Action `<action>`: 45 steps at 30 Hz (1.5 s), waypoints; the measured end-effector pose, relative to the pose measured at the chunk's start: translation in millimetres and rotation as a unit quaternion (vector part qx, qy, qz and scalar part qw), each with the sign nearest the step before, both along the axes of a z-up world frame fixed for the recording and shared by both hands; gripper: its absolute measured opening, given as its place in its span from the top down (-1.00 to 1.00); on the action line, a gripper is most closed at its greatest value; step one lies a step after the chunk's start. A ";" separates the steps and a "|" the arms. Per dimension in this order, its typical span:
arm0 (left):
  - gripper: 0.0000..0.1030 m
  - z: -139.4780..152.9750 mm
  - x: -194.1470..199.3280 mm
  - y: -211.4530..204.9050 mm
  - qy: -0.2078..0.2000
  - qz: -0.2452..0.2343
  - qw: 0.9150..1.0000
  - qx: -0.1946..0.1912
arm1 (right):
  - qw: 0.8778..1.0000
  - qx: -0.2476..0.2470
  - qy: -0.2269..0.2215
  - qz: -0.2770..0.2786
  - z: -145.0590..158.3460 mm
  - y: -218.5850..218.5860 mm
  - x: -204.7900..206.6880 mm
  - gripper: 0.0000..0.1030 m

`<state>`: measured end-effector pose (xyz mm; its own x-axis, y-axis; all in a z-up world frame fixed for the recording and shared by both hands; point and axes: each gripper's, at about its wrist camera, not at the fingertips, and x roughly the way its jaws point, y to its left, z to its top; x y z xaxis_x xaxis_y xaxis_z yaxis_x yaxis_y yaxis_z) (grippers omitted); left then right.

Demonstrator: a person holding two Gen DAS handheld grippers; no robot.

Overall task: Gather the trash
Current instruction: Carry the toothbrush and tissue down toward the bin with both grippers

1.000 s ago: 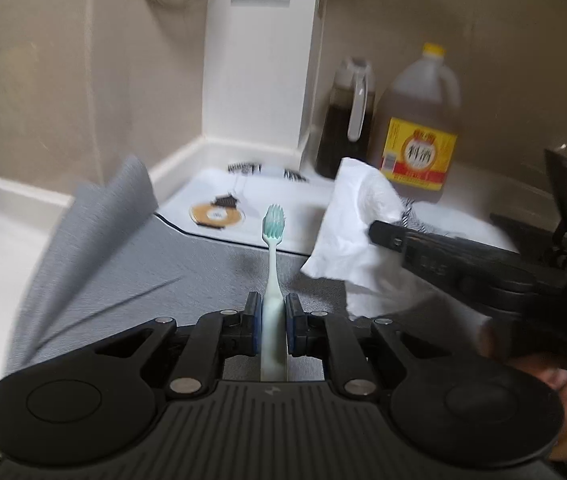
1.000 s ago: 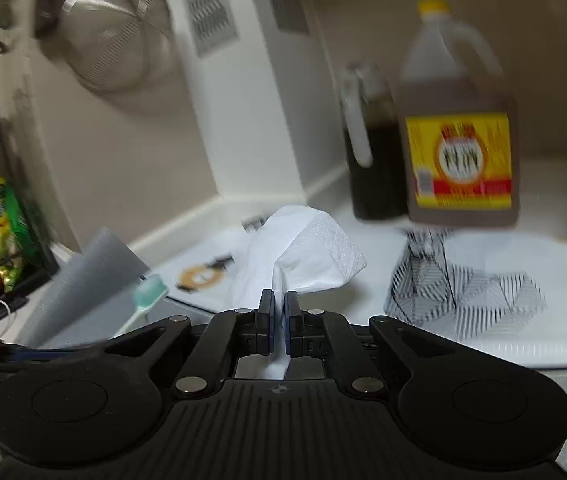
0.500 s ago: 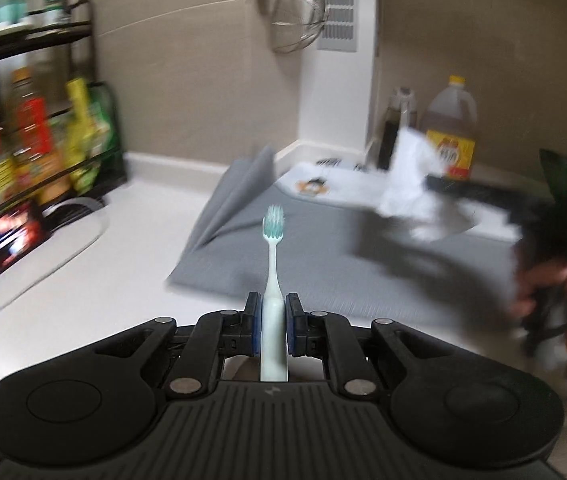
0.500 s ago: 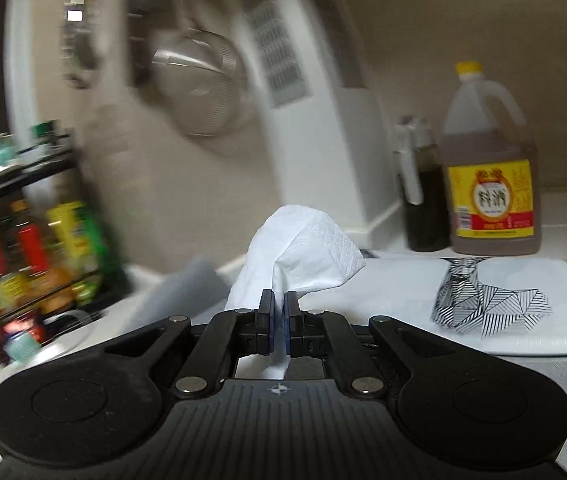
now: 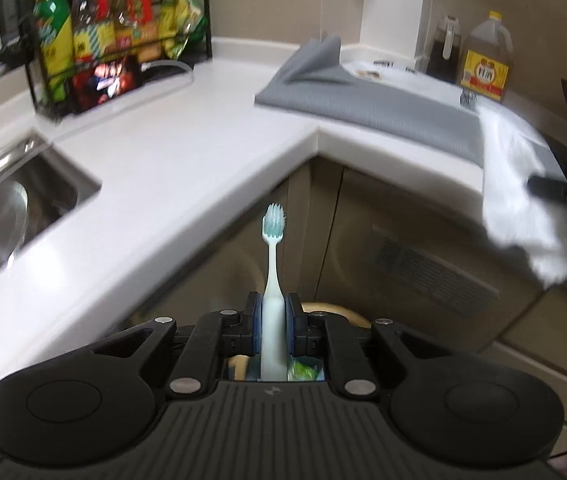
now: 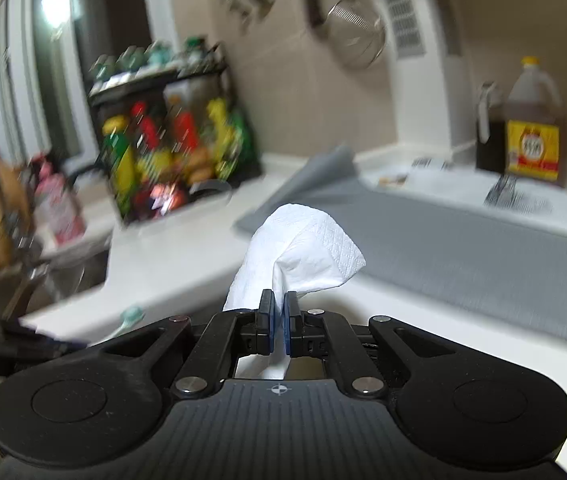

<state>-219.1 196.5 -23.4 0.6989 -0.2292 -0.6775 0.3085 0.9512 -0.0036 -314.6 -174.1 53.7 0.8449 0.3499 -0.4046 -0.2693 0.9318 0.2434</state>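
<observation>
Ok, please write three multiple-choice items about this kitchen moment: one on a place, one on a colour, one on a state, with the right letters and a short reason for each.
1. Where is the folded grey cloth mat?
A. on the white countertop
B. in the steel sink
C. on the black wire rack

2. What colour is the cap of the large brown jug with the yellow label?
A. red
B. yellow
C. blue

3. What is the left hand-held gripper doing?
A. standing open and empty
B. shut on the pale mint plastic toothbrush
C. shut on the crumpled white paper towel

Answers:
1. A: the mat lies flat on the counter near the corner.
2. B: the cap on top is yellow.
3. B: the handle sits between its pads, bristles up; the towel is in the right hand-held gripper.
</observation>
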 end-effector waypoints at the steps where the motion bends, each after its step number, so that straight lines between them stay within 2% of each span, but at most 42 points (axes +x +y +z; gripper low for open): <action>1: 0.75 -5.0 -6.6 2.5 0.004 -0.001 1.000 -0.001 | 1.000 -0.010 0.010 0.001 -7.4 6.6 -6.9 0.90; 7: 0.75 -29.7 -32.9 0.7 0.011 -0.012 1.000 0.013 | 0.996 -0.051 0.077 0.008 -48.6 35.1 -37.3 0.90; 11: 0.75 -42.6 -39.0 -8.9 0.022 -0.032 0.999 0.024 | 0.992 -0.078 0.097 0.019 -61.7 48.0 -48.7 0.90; 20: 0.75 -55.2 -41.2 -18.5 0.041 -0.057 0.997 0.031 | 0.989 -0.095 0.108 0.030 -63.7 55.9 -45.1 0.90; 45: 0.75 -63.5 -25.2 -20.3 0.064 -0.055 0.996 0.020 | 0.983 -0.115 0.137 0.041 -70.2 66.0 -24.1 0.90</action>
